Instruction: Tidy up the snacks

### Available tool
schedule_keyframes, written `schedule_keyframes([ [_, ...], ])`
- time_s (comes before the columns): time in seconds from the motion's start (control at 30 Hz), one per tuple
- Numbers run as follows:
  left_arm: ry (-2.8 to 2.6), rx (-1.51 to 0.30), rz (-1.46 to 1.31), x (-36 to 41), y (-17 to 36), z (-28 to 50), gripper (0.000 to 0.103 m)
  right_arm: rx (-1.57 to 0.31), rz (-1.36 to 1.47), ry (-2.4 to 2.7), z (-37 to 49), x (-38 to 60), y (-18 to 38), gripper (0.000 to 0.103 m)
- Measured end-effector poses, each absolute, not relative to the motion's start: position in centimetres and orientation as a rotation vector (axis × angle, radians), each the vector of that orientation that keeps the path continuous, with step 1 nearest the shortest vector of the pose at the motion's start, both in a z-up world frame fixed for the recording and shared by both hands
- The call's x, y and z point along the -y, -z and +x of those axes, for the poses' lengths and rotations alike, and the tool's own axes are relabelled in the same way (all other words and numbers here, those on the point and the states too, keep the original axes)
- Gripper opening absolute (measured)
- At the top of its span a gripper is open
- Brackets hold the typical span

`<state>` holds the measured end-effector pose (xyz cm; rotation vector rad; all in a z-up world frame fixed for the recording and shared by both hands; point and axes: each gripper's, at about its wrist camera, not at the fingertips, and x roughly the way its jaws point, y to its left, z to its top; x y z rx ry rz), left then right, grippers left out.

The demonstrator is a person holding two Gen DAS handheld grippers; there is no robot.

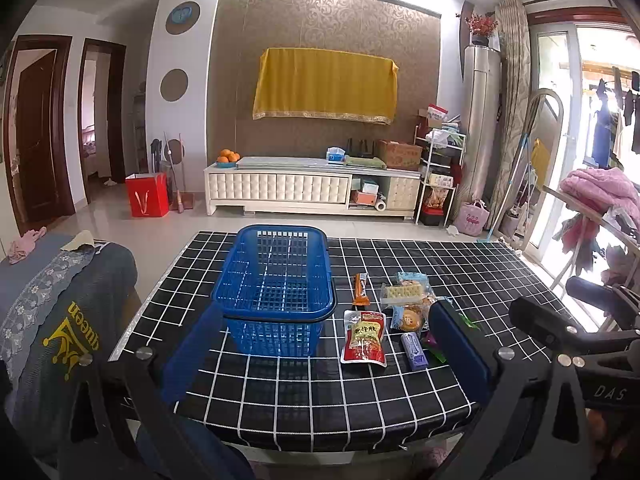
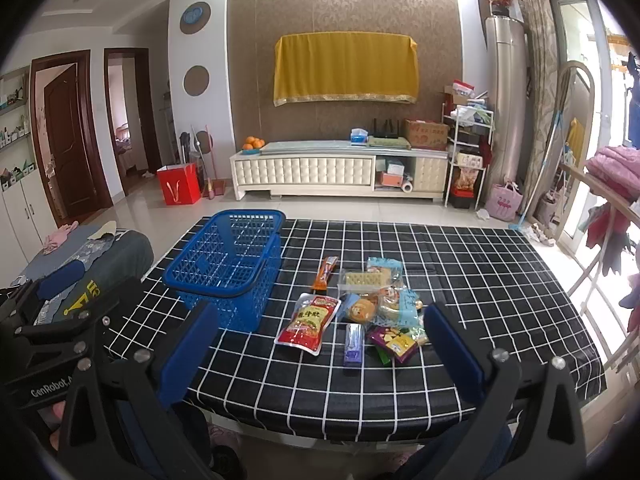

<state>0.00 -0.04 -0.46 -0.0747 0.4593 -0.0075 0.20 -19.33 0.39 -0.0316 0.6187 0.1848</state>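
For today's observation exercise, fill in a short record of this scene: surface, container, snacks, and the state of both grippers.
surface: table with black checked cloth
container: blue basket, empty, on the table's left side
snacks: loose pile right of the basket, none inside it; includes red pouch, orange stick, purple bar, cracker pack
left gripper: open, holds nothing
right gripper: open, holds nothing

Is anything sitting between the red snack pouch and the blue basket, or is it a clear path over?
Nothing visible blocks it. The red snack pouch lies flat on the black grid tablecloth, just right of the blue plastic mesh basket, with only bare cloth between them. The basket looks empty and open-topped; only its near wall must be cleared.
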Motion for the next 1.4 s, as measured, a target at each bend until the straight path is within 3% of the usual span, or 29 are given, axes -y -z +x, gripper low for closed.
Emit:
schedule_keyframes([
  [0.37, 0.025, -0.495, -0.061, 1.2, -0.3, 3.0, 0.102, -0.663, -0.010, -0.175, 3.1, 21.1, -0.8, 0.103],
  [0.77, 0.081, -0.614, -0.016, 5.8, 1.0, 14.0, 0.102, -0.787, 0.031, -0.100, 12.3, 25.9, 1.5, 0.103],
  [1.4, 0.109, -0.898, 0.052, 10.1, 11.9, 25.6, 0.102, -1.209, 0.057, -0.102, 24.6, 29.0, 16.6, 0.103],
])
